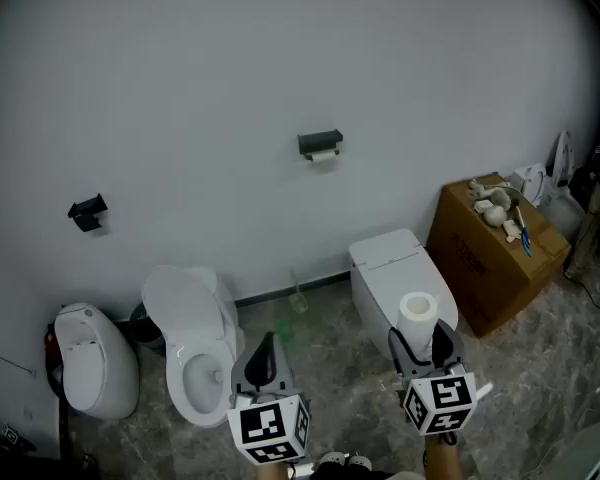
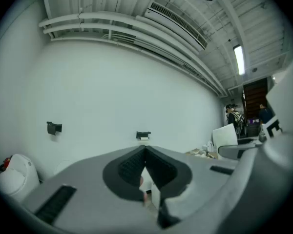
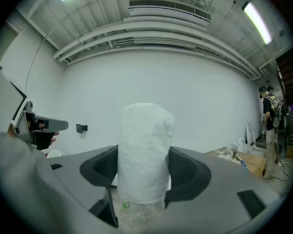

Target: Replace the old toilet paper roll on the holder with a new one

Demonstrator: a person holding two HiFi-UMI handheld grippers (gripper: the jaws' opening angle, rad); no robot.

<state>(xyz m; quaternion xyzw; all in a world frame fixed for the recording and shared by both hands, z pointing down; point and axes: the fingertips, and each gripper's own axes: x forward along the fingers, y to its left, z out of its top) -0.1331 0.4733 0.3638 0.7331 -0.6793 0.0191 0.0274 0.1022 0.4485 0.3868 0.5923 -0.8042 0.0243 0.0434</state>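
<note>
**Colours in the washroom**

The new roll is showing plain white. The holder is looking black against the pale grey wall. The cardboard box is appearing brown, and the floor is showing grey marbling.

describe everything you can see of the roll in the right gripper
The roll is white and full, with a soft, crinkled paper surface. It stands upright between the jaws of the right gripper, whose dark pads press on its two sides; its top rises above them. The head view shows the hole of its core on top. It is held in the air, far from the wall holder.
</note>
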